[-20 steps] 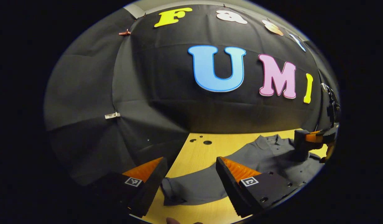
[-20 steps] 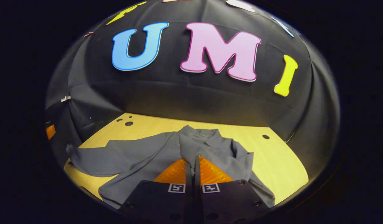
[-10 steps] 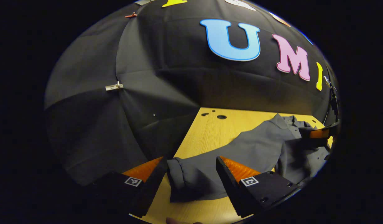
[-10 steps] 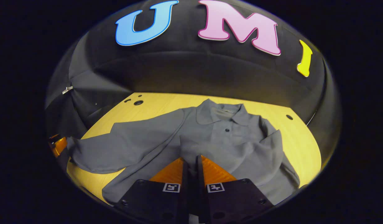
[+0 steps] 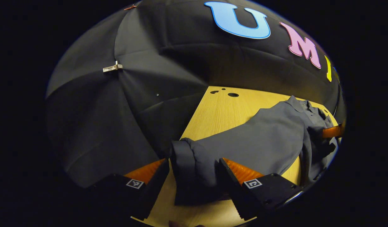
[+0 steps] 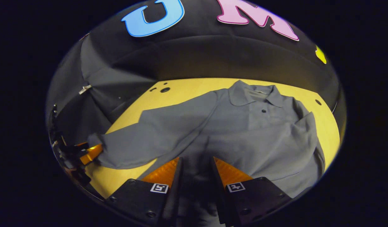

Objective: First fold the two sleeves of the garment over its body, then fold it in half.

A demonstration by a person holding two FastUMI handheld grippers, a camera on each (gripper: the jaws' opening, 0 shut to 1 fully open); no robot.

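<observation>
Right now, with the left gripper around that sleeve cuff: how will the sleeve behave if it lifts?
Likely floppy: the sleeve cuff already bunches into soft folds between the open left gripper fingers. It should drape and trail from the grey polo shirt rather than hold shape. Probably light, but the wooden table looks smooth, so the body may drag along.
</observation>
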